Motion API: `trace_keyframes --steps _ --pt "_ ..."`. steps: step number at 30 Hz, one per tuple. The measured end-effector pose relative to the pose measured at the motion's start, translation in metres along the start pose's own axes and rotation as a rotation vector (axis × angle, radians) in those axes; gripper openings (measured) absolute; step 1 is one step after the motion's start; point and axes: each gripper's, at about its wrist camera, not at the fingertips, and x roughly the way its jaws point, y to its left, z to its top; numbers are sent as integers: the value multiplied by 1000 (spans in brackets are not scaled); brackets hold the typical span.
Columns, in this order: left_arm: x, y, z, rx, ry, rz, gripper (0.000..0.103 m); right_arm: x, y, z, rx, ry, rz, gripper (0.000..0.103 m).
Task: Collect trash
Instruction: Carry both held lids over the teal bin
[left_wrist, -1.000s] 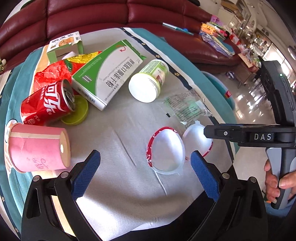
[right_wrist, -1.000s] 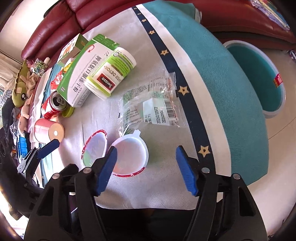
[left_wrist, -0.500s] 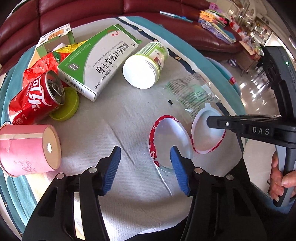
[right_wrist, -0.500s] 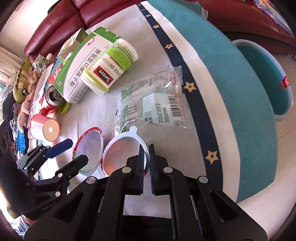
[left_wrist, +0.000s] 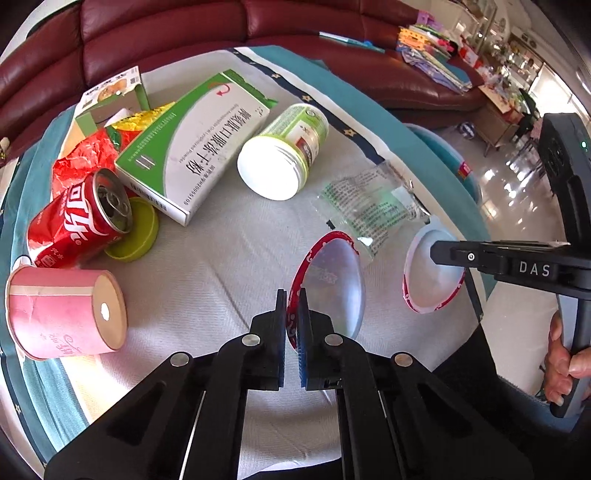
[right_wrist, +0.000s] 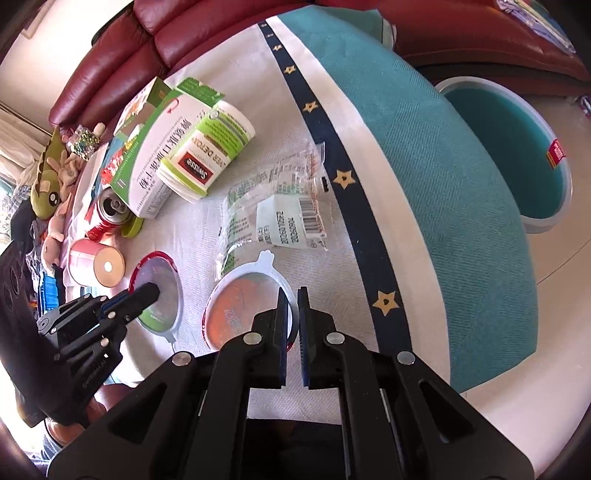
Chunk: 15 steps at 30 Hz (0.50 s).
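Lids pinched: left gripper (left_wrist: 291, 325) on red-rimmed lid (left_wrist: 332, 280), right gripper (right_wrist: 293, 321) on white lid (right_wrist: 243, 299); nothing binned; can (left_wrist: 79, 221), box (left_wrist: 192, 144), bottle (left_wrist: 284, 151) beyond lids.

The right gripper (right_wrist: 292, 314) is clamped on the near rim of a round lid (right_wrist: 243, 302) with a red edge, lying on the table (right_wrist: 424, 147). To its left, the left gripper (right_wrist: 147, 293) pinches a second lid (right_wrist: 162, 291). A clear bag (right_wrist: 280, 206) with a barcode label lies just beyond the first lid. Farther back are a white bottle (right_wrist: 207, 155) on its side against a green box (right_wrist: 159, 155), a red can (right_wrist: 109, 212) and a pink cup (right_wrist: 96, 262). A teal bin (right_wrist: 517, 155) stands on the floor at right.
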Motion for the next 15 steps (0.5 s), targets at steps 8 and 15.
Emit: trace_keyframes --steps 8,15 --pt "-29 -8 34 -3 -88 1 6 -37 -23 20 46 -97 11 5" --pt "-38 -35 72 40 -144 -21 6 -75 -61 42 108 -191 -12 5"
